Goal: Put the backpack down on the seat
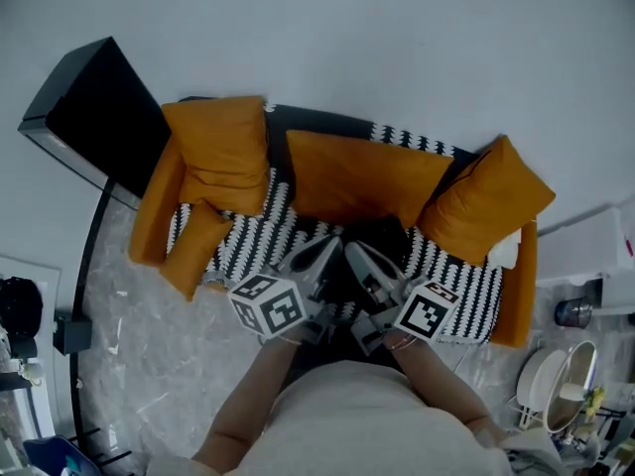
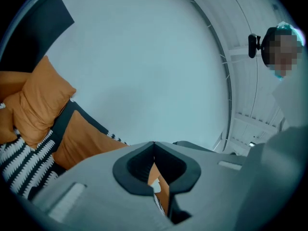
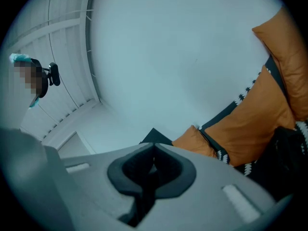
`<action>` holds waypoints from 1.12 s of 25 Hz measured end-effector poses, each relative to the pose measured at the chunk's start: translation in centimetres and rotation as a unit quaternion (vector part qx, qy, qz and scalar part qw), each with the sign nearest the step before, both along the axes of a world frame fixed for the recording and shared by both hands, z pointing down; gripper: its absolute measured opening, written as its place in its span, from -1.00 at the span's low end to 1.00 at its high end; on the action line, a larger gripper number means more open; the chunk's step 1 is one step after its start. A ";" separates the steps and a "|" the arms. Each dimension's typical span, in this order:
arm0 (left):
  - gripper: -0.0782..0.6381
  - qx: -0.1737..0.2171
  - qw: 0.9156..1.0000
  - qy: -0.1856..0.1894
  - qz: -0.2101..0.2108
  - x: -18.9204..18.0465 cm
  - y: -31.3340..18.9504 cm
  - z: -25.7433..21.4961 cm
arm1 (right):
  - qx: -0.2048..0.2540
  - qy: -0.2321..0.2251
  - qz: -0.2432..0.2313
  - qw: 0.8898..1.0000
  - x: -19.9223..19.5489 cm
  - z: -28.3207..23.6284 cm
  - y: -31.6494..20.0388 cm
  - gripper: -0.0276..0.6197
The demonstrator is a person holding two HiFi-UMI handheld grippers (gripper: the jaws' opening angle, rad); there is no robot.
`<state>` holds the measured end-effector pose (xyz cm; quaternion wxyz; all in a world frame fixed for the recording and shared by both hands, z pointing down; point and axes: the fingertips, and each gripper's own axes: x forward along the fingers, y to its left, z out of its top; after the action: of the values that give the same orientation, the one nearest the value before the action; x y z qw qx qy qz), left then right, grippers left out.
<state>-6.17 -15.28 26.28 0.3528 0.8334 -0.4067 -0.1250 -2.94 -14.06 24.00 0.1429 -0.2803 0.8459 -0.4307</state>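
Observation:
A dark backpack (image 1: 385, 234) lies on the sofa's black-and-white zigzag seat (image 1: 456, 271), against the middle orange back cushion (image 1: 362, 177). Both grippers hover over the front of the seat, pointing at the sofa back. My left gripper (image 1: 322, 251) (image 2: 154, 143) is shut with its tips touching, and only orange fabric shows through the gap behind them. My right gripper (image 1: 355, 254) (image 3: 154, 146) is shut too, just left of the backpack, which shows as a dark mass (image 3: 288, 146) at the right edge of the right gripper view. I see nothing held by either gripper.
Orange cushions (image 1: 218, 152) (image 1: 486, 201) fill both sofa ends, and a small orange bolster (image 1: 193, 246) lies on the left seat. A black cabinet (image 1: 99, 107) stands beyond the left arm. A white cloth (image 1: 506, 251) lies at the right arm. Dishes (image 1: 561, 375) sit at the lower right.

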 end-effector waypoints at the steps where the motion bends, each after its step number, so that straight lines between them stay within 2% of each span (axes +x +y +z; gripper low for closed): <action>1: -0.76 0.000 1.000 0.005 -0.005 -0.3 0.0 -0.1 | 0.003 -0.002 -0.006 1.000 -0.3 -0.2 0.2 -0.91; 6: -0.76 -0.004 1.000 0.020 -0.019 -1.4 0.7 -0.3 | 0.017 -0.002 -0.030 0.999 -1.8 -0.7 0.9 -0.91; 12: -0.76 -0.017 0.999 0.012 -0.028 -1.9 1.6 0.4 | -0.006 -0.011 -0.021 1.000 -2.4 0.1 1.0 -0.91; 19: -0.76 -0.029 0.999 0.017 -0.043 -2.1 2.1 0.7 | -0.003 -0.003 -0.025 1.000 -2.9 0.3 1.1 -0.91; 28: -0.76 -0.034 0.998 -0.009 -0.060 -2.0 2.4 1.4 | -0.010 0.006 -0.026 1.000 -2.4 1.0 0.9 -0.91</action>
<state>-8.21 -12.90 27.66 0.3690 0.7961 -0.4632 -0.1246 -5.30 -13.16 25.03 0.1240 -0.2620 0.8493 -0.4413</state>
